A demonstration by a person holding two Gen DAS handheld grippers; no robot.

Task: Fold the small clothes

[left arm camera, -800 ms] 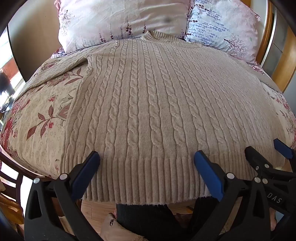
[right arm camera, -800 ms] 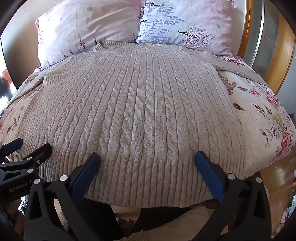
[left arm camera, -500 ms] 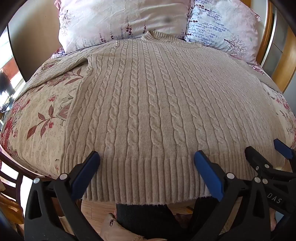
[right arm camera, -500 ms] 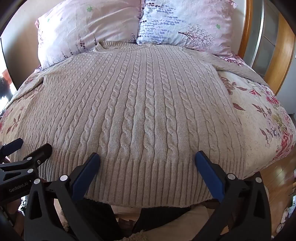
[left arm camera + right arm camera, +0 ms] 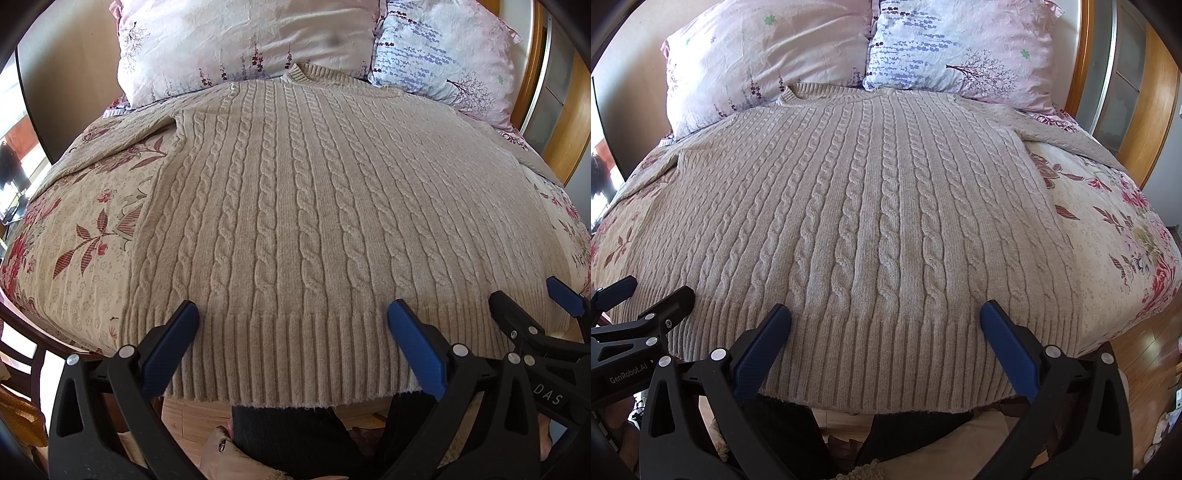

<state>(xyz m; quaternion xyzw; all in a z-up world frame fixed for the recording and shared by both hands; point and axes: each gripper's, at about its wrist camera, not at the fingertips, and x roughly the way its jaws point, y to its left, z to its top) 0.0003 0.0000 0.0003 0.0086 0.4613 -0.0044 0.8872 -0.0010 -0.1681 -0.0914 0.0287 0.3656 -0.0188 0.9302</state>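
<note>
The beige cable-knit wool sweater [image 5: 295,206] lies flat and face up on the bed with the floral cream-and-red cover [image 5: 85,236]. Its long axis runs straight away from both grippers, from the ribbed hem [image 5: 288,354] at the near bed edge to the round collar at the far end. All places below are given from this hem.

At the left part of the hem is the left gripper [image 5: 291,343], black frame with blue pads. Its jaws are spread wide and grasp nothing; the tips sit over the ribbing, and I cannot tell if they touch it. Just beside it, at the right part of the hem, is the right gripper [image 5: 884,343], of the same shape, also spread wide and empty. Each gripper is nearest to its own hem corner, so neither arm has an advantage.

Far from the hem, beyond the collar, two pale pink pillows with purple flower print [image 5: 768,55] lean side by side. The sleeves go out to both sides near that far end.

The knit looks thick, soft and ropy, so it should bend in rounded folds, not sharp ones. I judge that no fold is made yet.
</note>
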